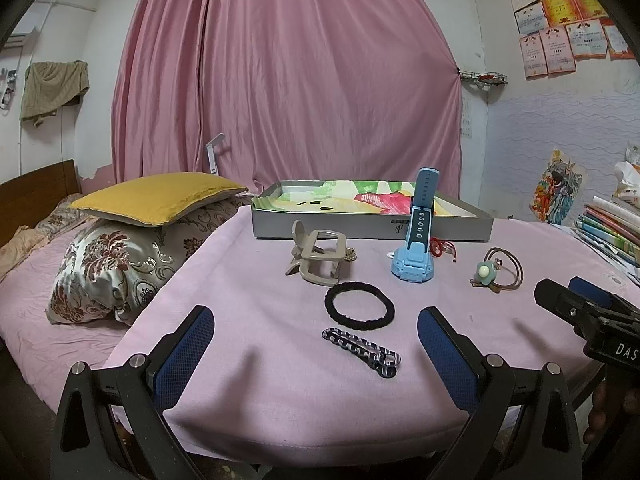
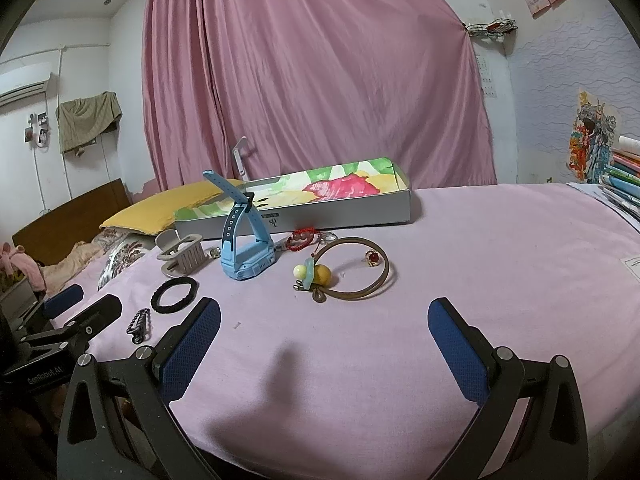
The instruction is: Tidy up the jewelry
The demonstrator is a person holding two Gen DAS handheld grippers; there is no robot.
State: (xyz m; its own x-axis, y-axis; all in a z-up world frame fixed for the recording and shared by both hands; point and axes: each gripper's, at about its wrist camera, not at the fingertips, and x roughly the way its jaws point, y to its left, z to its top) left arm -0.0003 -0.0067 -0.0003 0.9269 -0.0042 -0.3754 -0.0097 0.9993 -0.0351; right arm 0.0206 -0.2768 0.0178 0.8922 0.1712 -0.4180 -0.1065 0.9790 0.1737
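The jewelry lies scattered on a surface (image 1: 280, 380) covered in pink cloth. Nearest the left tool (image 1: 316, 340) is a striped hair clip (image 1: 362, 352), lying flat between the lines of its two fingers, and just beyond it a black scrunchie (image 1: 359, 306). Farther back a beige claw clip (image 1: 318, 256) rests on its teeth, with a small metallic piece, perhaps a ring, just beside it. A blue watch (image 1: 414, 256) stands near the middle with its strap raised and leaning against the front wall of a shallow grey box (image 1: 372, 230), whose floor is lined with bright patterned paper. A red cord bracelet (image 2: 301, 240) lies just right of the watch, close to the box. In front of it is a brown hair tie (image 2: 352, 276) bearing a pale green and yellow charm, and inside its loop sits a ring with a red stone (image 2: 373, 258).

The left tool hovers low over the near edge, fingers spread wide and holding nothing. The right tool (image 2: 324, 340) is likewise spread and empty, aimed at the hair tie from a short way back.

Behind the surface hang a pink curtain (image 1: 300, 72) and, to the left, a bed with a yellow pillow (image 1: 160, 200). A stack of books (image 1: 612, 228) sits at the far right.
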